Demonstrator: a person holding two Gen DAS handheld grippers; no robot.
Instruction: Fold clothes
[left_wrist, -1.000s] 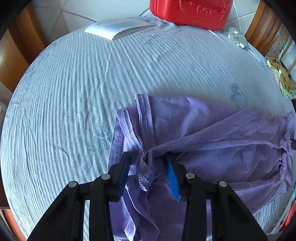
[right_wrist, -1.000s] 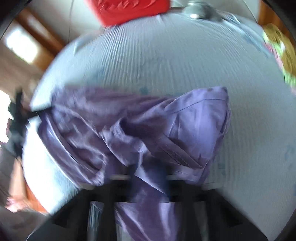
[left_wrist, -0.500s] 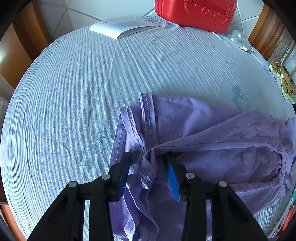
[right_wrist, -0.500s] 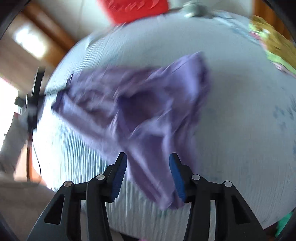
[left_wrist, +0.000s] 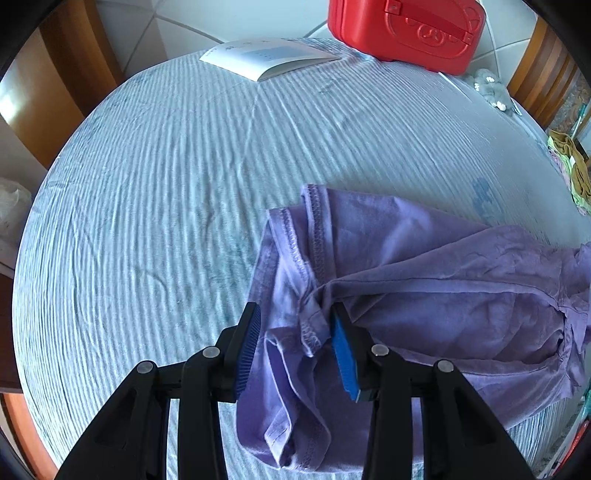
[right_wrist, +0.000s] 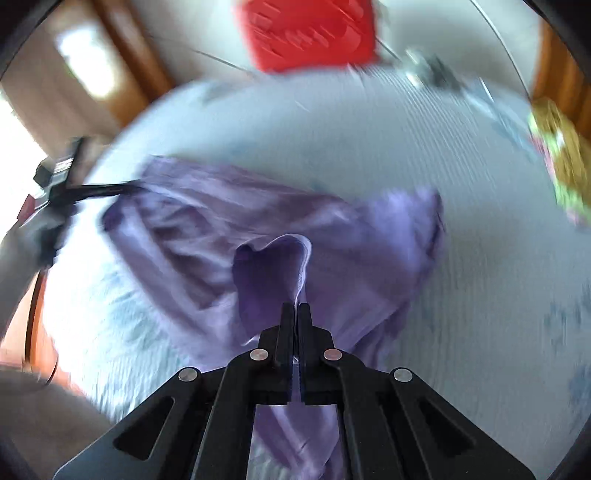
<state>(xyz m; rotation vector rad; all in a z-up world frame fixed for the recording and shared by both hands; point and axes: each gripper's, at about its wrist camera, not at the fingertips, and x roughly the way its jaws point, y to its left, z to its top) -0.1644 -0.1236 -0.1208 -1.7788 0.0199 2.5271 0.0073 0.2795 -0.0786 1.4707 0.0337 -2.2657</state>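
Observation:
A crumpled purple garment (left_wrist: 424, 280) lies on the table with the light blue striped cloth (left_wrist: 166, 221), right of centre in the left wrist view. My left gripper (left_wrist: 295, 343) is open and low over the garment's left end. A bunched hem lies loose between its blue pads (left_wrist: 343, 354). In the blurred right wrist view, my right gripper (right_wrist: 297, 310) is shut on a raised fold of the purple garment (right_wrist: 266, 266). The left gripper (right_wrist: 70, 192) appears there at the garment's far left end.
A red plastic case (left_wrist: 406, 29) and a white booklet (left_wrist: 266, 55) sit at the table's far edge. A small grey object (left_wrist: 487, 86) lies to their right. Yellow-green clothes (left_wrist: 569, 170) are piled at the right edge. Wooden furniture stands around the table.
The right gripper, open half a second ago, has shut on a fold of the garment and lifted it. The left gripper stays open and has drawn back slightly.

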